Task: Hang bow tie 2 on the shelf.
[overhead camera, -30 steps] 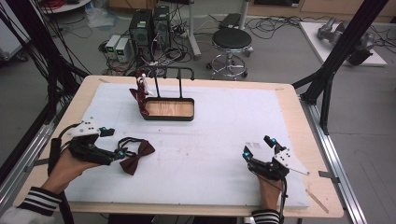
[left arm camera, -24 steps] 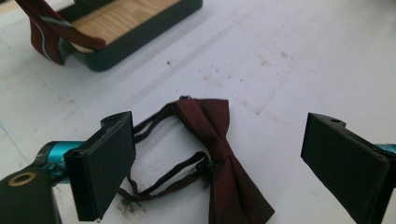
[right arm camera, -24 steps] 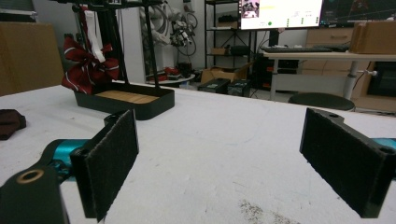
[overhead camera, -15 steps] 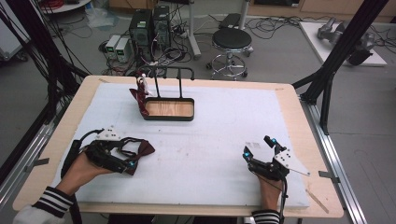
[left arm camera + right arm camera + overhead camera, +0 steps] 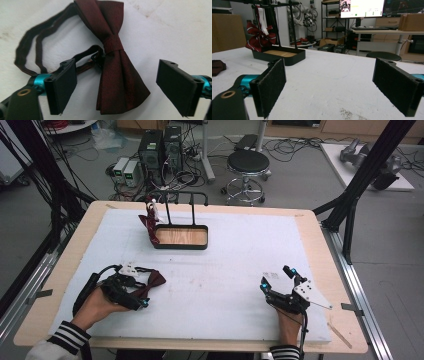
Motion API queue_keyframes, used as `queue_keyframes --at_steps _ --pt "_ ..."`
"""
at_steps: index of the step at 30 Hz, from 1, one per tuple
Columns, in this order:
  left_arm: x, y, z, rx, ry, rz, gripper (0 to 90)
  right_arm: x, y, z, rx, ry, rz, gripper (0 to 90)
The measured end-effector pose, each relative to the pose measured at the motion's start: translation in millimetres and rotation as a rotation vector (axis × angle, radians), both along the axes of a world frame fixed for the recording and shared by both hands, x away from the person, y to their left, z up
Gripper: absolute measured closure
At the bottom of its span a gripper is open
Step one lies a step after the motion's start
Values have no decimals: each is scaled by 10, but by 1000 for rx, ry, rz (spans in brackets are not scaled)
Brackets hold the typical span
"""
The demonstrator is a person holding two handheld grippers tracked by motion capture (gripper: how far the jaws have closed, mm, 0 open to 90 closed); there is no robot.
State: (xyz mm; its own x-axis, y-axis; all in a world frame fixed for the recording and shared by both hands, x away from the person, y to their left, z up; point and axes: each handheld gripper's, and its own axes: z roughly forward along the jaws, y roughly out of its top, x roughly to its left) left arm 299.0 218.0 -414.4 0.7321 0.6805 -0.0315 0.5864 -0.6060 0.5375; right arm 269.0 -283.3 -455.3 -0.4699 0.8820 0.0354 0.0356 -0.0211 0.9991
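Note:
A dark red bow tie with its strap lies on the white mat at the front left. My left gripper is lowered over it. In the left gripper view the bow tie lies between the two pads, which stand wide of it and do not touch it. The jaws have just been closing a little. My right gripper rests open at the front right with nothing between its pads. A red striped bow tie hangs on a black stand with a wooden tray base.
The white mat covers most of the wooden table. A thin wooden stick lies by the front right edge. Beyond the far edge stand a stool and computer boxes. Black frame posts rise at the right.
My left hand has moved right and down onto the dark red bow tie, so its jaws now straddle it. The right gripper has stayed in place.

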Motion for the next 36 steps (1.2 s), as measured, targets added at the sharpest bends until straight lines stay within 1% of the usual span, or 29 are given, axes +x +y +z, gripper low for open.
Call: queue_keyframes --at_steps 1,2,6,9,10,14,18,21,22,23,24,25,27,28,31,33,36 --pt "0 0 0 0 0 0 206 0 0 0 0 0 0 109" --pt "-1 -8 -7 4 8 -4 206 1 -1 -1 -2 -5 -1 109" --pt "-8 -35 -29 22 18 -2 215 3 -5 -1 -2 -9 1 109" --pt "-9 -46 -29 32 26 -3 247 1 -4 -2 -2 -8 1 109" --pt "-7 -54 -30 39 35 2 253 1 -4 -2 -2 -8 2 109" --pt "6 -59 -31 34 48 4 295 1 -5 -2 -2 -11 3 109" --pt "25 -45 -19 26 59 1 357 1 -4 -2 -2 -9 2 109" --pt "31 -44 -15 31 67 -3 419 3 -6 -2 -4 -12 2 108" --pt "38 -40 -16 28 77 -17 448 0 -5 -2 0 -9 1 109" --pt "38 -40 -16 28 77 -17 501 0 -5 -2 -1 -9 0 109" --pt "41 -29 -6 13 84 -38 557 1 -5 -3 -1 -9 0 109" --pt "41 -29 -6 13 84 -38 605 1 -5 -3 -1 -9 0 109" --pt "41 -30 -4 18 90 -45 676 1 -3 -2 -2 -9 0 109" --pt "39 -34 -10 6 102 -47 719 3 -6 -2 -4 -12 1 109" --pt "37 -39 -7 11 93 -51 747 0 -4 -2 -1 -8 -2 109" --pt "32 -42 0 13 78 -49 749 1 -3 -2 -2 -10 0 109" --pt "23 -28 27 -7 58 -55 762 1 -4 -2 -3 -9 0 109"
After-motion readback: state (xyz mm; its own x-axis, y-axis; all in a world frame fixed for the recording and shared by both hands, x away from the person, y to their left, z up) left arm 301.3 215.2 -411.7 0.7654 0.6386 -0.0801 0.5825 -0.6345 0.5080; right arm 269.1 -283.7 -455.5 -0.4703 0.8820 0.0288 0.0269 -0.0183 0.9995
